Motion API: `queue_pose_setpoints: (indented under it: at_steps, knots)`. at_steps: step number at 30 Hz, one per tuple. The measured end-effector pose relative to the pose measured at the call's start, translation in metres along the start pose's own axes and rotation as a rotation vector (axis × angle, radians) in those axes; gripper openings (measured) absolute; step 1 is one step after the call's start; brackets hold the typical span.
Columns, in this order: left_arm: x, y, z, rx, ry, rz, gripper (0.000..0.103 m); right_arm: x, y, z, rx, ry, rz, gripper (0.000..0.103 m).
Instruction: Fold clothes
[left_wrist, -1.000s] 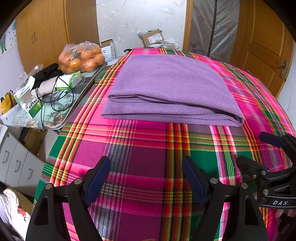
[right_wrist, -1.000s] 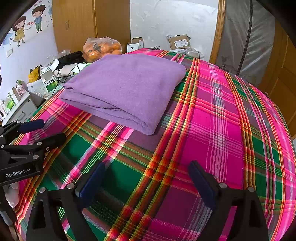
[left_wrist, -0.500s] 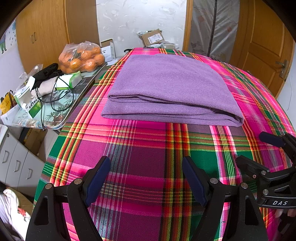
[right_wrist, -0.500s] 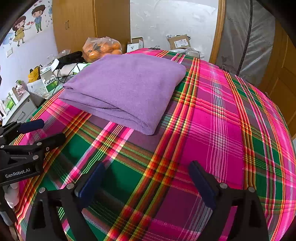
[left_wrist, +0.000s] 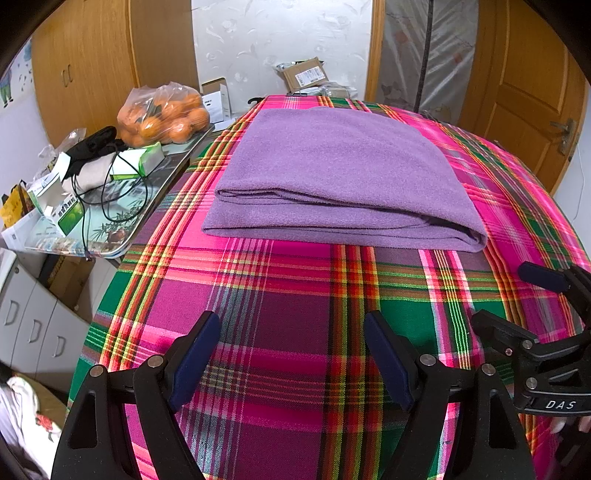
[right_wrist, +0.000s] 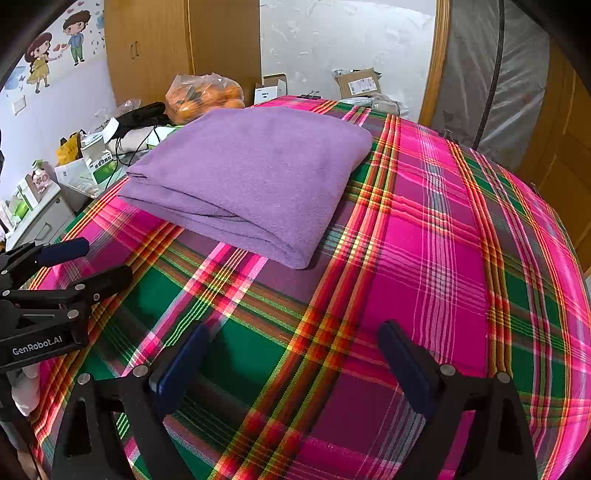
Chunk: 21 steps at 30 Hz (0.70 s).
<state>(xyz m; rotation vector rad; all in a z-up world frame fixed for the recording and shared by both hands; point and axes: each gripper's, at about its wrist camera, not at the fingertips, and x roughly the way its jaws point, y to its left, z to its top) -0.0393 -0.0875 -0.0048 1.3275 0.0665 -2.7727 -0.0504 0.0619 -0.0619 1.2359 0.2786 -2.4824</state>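
Nothing has changed over the last second. My left gripper (left_wrist: 291, 354) and my right gripper (right_wrist: 293, 363) hover in the same spots above the near edge of the table, both with jaws spread wide apart and holding nothing. The purple garment (left_wrist: 343, 177) has not shifted either. It lies folded into a thick, tidy rectangle on the far half of the pink, green and red plaid tablecloth (left_wrist: 295, 295), well apart from both grippers, with its stacked layers showing along the near edge.

I judge that this stillness, together with the neat stack, means the folding is finished or nearly so, and I am pausing with empty tools rather than working the cloth.

Readable writing: from the left wrist view, the body of my right gripper at the right edge bears white letters "DAS". From the right wrist view, the body of my left gripper at the left edge reads "GenRobot.AI".

On the cluttered side surface to the left sit a clear bag of oranges (left_wrist: 166, 114), a green carton (left_wrist: 70, 218) and small white boxes; their print is too small to read. A cardboard parcel (left_wrist: 304, 74) beyond the table carries a white shipping label, also illegible.
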Motion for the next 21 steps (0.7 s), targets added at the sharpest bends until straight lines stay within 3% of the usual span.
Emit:
queue_pose_setpoints:
  at_steps: [21]
  knots:
    - [-0.0003,-0.0025,0.0001,-0.008,0.000,0.006,0.083,0.0005,-0.0003,0.0001,0.001,-0.001,0.003,0.095]
